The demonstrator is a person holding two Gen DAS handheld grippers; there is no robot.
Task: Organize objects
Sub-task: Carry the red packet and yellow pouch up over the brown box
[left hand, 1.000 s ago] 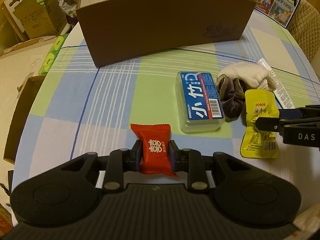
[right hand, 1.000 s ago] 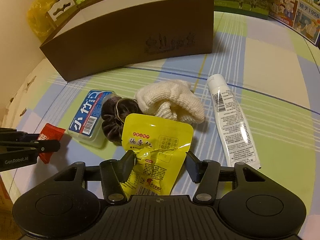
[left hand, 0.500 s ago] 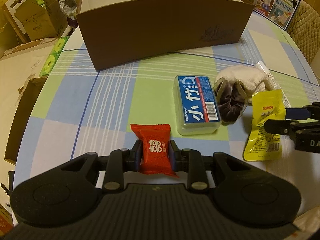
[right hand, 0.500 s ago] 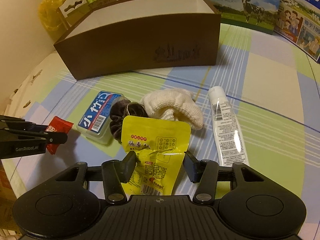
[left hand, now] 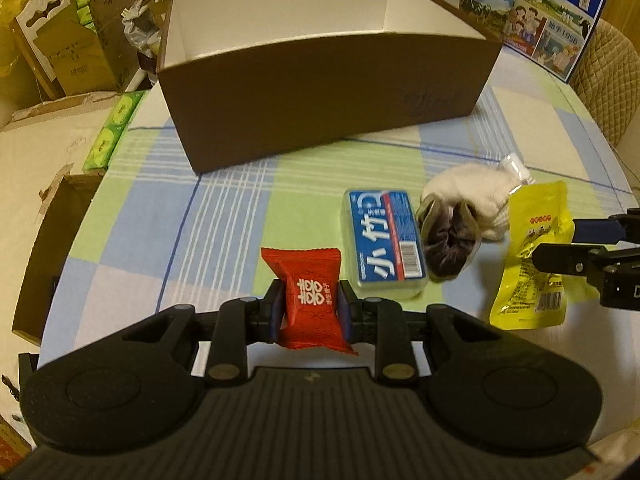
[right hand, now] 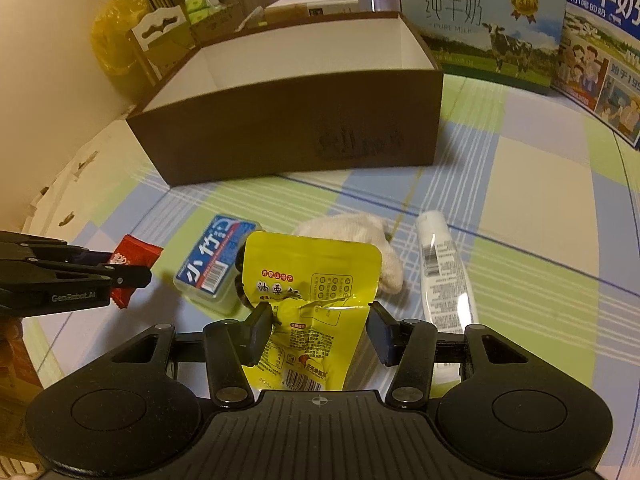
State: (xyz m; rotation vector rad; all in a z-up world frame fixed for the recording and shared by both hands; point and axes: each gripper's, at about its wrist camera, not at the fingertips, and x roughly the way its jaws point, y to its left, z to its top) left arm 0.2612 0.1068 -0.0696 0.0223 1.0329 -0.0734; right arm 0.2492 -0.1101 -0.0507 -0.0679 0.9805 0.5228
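My left gripper (left hand: 309,308) is shut on a red candy packet (left hand: 310,292) and holds it above the checked tablecloth; it also shows in the right wrist view (right hand: 128,268). My right gripper (right hand: 320,328) is shut on a yellow snack pouch (right hand: 310,304), lifted off the table; the pouch also shows in the left wrist view (left hand: 534,252). An open brown box (left hand: 320,96) with a white inside stands behind, empty as far as I see. It also shows in the right wrist view (right hand: 288,128).
On the cloth lie a blue-labelled clear case (left hand: 384,244), a dark scrunchie (left hand: 446,240), a white knitted scrunchie (left hand: 476,196) and a white tube (right hand: 444,272). Milk cartons (right hand: 488,24) stand behind the box. Cardboard boxes (left hand: 60,60) are stacked off the table's left edge.
Both grippers have risen with their packets and come nearer the brown box, so its white inside now shows. The items on the cloth have not moved.
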